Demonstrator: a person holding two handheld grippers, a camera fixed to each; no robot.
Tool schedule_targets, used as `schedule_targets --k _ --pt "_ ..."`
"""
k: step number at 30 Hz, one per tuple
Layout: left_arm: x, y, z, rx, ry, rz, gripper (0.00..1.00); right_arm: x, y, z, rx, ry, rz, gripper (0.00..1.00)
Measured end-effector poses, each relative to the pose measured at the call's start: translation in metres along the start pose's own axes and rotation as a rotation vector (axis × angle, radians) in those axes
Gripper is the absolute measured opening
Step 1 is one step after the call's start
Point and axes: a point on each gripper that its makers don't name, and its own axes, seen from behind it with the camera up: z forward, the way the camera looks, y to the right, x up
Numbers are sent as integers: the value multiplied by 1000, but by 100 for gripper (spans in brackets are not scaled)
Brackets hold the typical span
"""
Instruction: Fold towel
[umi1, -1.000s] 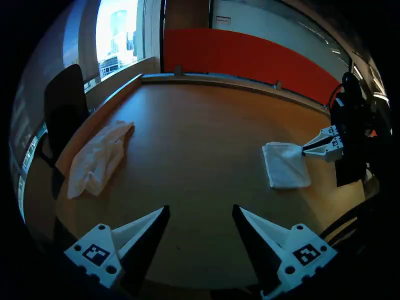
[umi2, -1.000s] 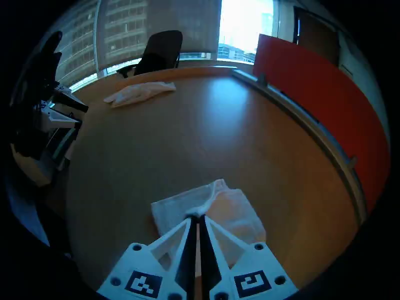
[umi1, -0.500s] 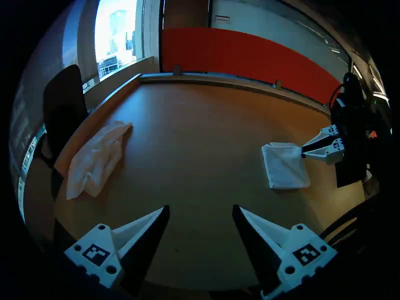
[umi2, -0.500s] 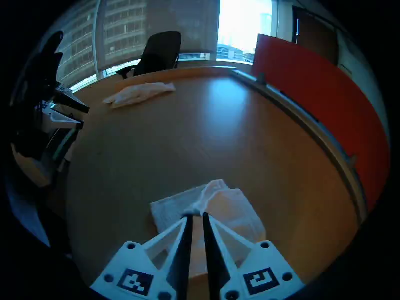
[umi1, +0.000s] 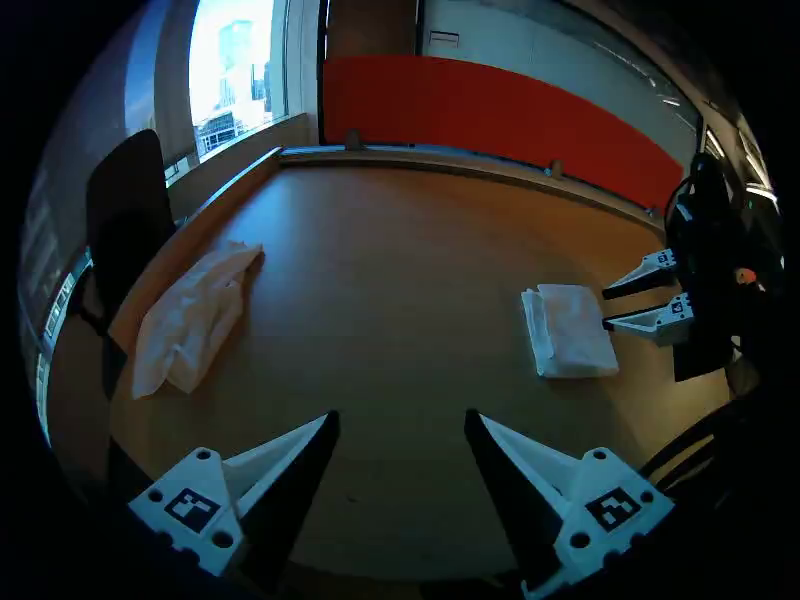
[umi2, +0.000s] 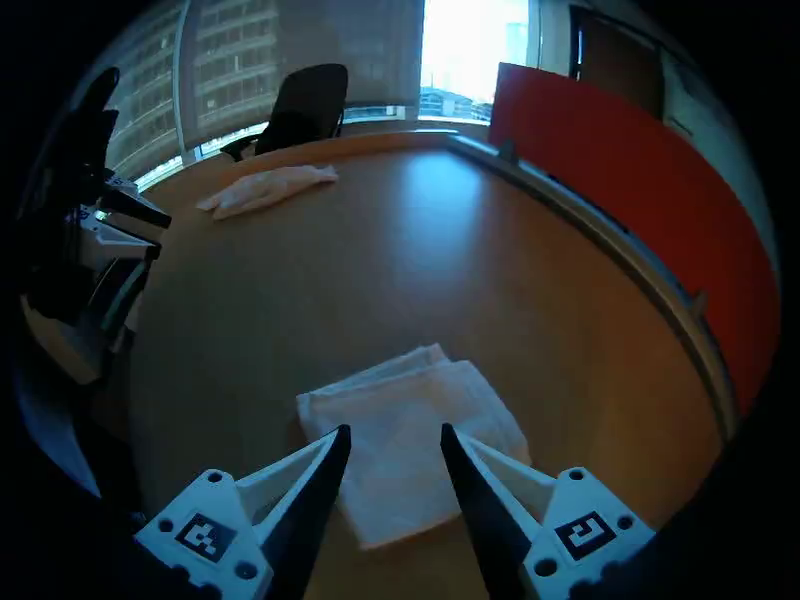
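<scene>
In the left gripper view, a dark office chair (umi1: 125, 215) stands at the table's far-left edge, well off to the left of the left gripper (umi1: 400, 415). A crumpled towel (umi1: 190, 315) lies in a loose heap ahead of that gripper and to its left, near the wooden table (umi1: 400, 250) edge. The left gripper hangs low over bare tabletop, fingers spread wide and holding nothing. Ahead and to its right, the folded towel (umi1: 570, 330) lies flat as a neat rectangle. Just beyond the towel's right edge sits the right gripper (umi1: 605, 310), fingers parted, its tips near the cloth but gripping none of it. A red wall panel (umi1: 500, 110) runs behind the table's far side.

In the right gripper view, the left gripper (umi2: 160, 238) appears far to the left, fingers apart, over the table edge. The crumpled towel (umi2: 265, 188) lies well ahead and left, with the chair (umi2: 300, 110) behind it. The right gripper (umi2: 395, 430) is spread open with nothing in its grasp. The folded towel (umi2: 410, 450) lies flat directly before it, reaching in between and under the two fingers; whether they touch it cannot be told. The red panel (umi2: 640, 190) lines the right.
</scene>
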Motion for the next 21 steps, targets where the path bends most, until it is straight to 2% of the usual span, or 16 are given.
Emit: schedule_targets --k 21 --pt "2 4 1 -7 1 16 93 -65 -2 -10 -45 -78 86 69"
